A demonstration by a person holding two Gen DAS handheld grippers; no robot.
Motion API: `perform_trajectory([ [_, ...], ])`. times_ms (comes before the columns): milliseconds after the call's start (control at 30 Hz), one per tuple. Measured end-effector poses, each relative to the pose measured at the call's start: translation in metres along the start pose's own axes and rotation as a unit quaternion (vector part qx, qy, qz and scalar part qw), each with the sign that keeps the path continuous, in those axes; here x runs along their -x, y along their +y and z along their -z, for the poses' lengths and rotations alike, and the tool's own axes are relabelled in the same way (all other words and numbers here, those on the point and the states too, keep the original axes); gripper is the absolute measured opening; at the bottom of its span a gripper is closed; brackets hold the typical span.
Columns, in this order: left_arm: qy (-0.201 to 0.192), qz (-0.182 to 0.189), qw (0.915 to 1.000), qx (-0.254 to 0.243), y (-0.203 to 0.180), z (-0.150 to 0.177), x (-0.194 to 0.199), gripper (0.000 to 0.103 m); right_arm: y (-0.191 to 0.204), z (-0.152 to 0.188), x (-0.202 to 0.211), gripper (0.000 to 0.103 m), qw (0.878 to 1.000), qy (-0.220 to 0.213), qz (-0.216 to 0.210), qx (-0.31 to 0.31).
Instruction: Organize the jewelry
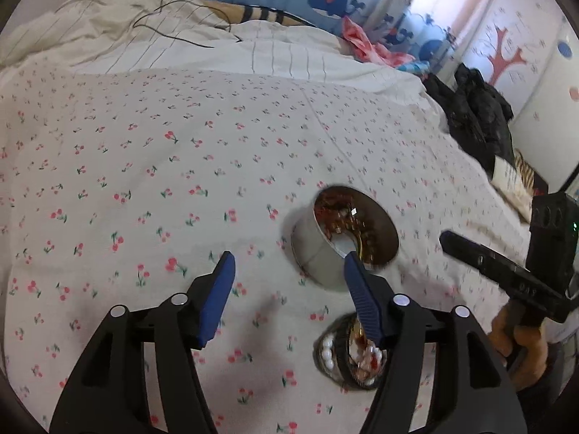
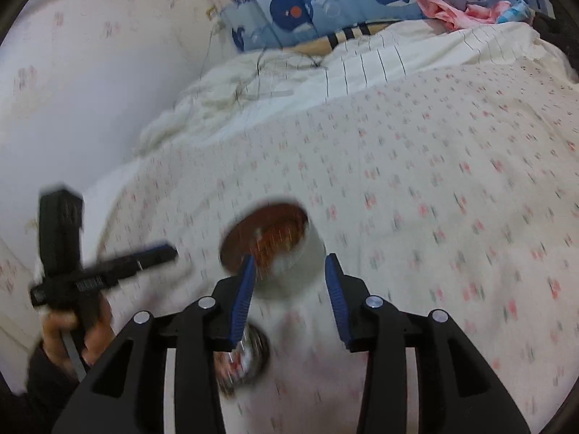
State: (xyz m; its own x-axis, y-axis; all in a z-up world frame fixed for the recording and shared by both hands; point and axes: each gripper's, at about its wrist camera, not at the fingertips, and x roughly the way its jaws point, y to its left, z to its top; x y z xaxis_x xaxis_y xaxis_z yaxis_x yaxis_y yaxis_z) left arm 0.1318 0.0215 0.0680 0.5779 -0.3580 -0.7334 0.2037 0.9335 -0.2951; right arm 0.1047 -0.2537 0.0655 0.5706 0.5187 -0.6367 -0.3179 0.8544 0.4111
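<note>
We hold both tongs over a bed point(image 1: 181, 152) spread with a cherry-print sheet. Our left tongs point(image 1: 289, 264) stand spread wide with nothing between the blue pads, and our right tongs point(image 2: 289, 267) are likewise spread and empty. The task's things lie together on the sheet: a round metal tin point(image 1: 318, 249), tipped so that its open mouth shows a tangle of reddish and gold jewelry point(image 1: 340, 217) inside, and just in front of it a shallow lid point(image 1: 351, 354) holding white beads and reddish pieces. The left view is sharp enough to show the tin's shiny wall, the glints inside and the beads along the lid's rim, though our right-side pad crosses both tin and lid. The right view is smeared by motion: there the tin point(image 2: 289, 271) sits just beyond the pads, between them, its contents only an orange-brown blur, and the lid point(image 2: 249, 354) is half hidden under a pad, its contents not readable. Each view catches the other tool at its edge: the right tongs' black body and gripping hand point(image 1: 514, 340) at the left view's right side, the left tongs and hand point(image 2: 76, 332) at the right view's left. Only the left view shows the black bag point(image 1: 474, 115) beside the bed; both show the whale-print bumper point(image 2: 325, 0) at its head.
</note>
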Motion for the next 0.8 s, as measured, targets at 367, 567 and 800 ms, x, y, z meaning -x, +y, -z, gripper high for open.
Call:
perform_trajectory([
  [367, 0.023, -0.028, 0.9993, 0.012, 0.006, 0.031, -0.004, 0.062, 0.034, 0.04, -0.024, 0.037, 0.996, 0.056, -0.022, 0.065],
  [567, 0.029, -0.028, 0.9986, 0.034, 0.013, 0.03, -0.006, 0.063, 0.037, 0.034, -0.039, 0.036, 0.996, 0.051, -0.035, 0.066],
  [800, 0.028, -0.028, 0.9986, 0.035, 0.012, 0.029, -0.006, 0.065, 0.055, 0.034, -0.067, 0.031, 0.991, 0.075, -0.036, 0.105],
])
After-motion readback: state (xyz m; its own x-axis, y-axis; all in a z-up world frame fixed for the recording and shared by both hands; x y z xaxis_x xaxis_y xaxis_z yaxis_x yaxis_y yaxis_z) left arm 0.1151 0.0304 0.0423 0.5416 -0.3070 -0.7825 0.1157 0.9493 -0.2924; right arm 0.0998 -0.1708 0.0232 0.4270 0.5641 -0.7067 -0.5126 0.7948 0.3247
